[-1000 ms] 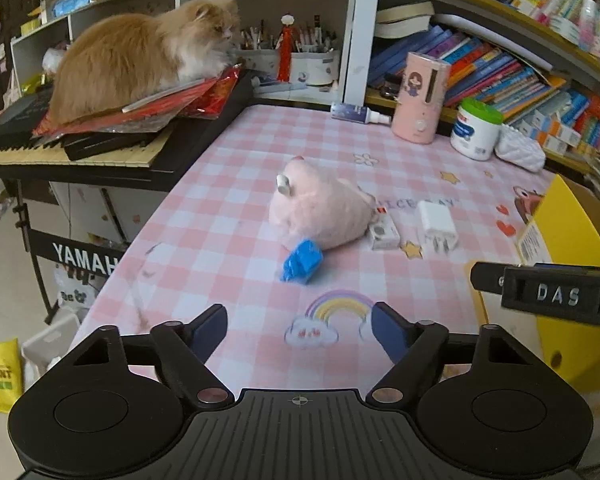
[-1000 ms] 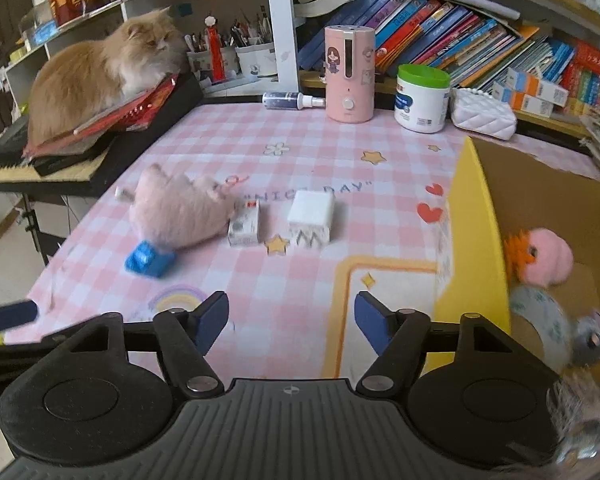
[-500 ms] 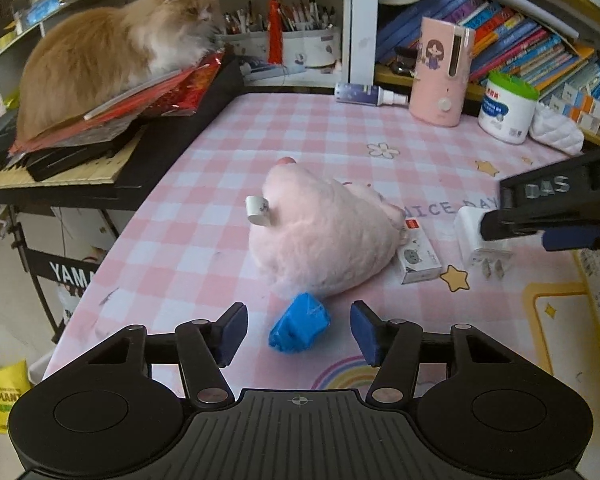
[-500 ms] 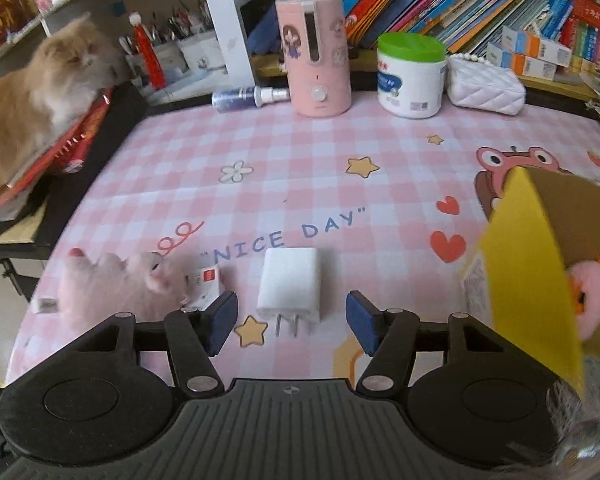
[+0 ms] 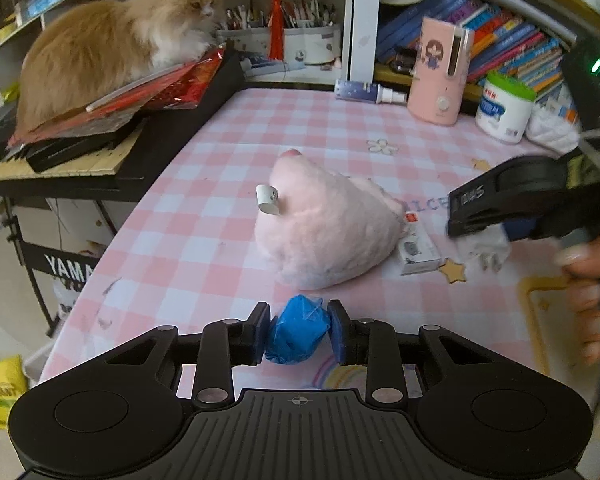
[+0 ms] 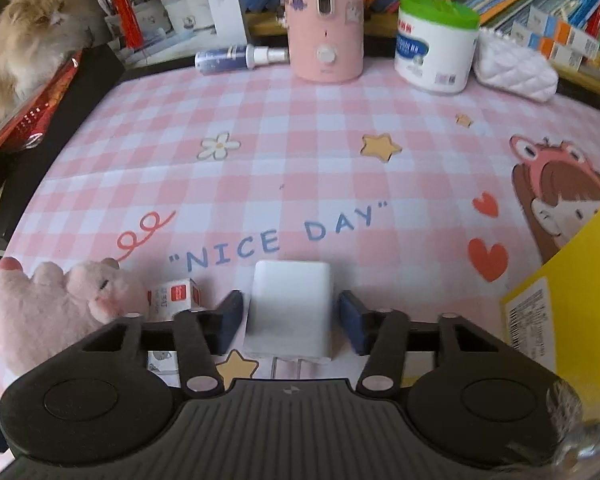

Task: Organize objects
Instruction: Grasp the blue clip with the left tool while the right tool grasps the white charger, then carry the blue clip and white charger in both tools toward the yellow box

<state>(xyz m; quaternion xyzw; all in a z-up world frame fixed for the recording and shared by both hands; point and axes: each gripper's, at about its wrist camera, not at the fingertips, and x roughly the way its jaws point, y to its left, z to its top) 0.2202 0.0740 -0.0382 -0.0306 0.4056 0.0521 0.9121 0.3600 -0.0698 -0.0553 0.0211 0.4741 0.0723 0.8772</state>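
The left claw [image 5: 299, 334] had just closed on the crumpled blue object [image 5: 296, 335], its pads pressing both sides just above the desk [image 5: 204, 216]. A pink plush toy [image 5: 328, 232] lay just ahead of it. The right claw [image 6: 290, 318] had been closing around the white charger [image 6: 289, 312], narrow gaps left at both pads.
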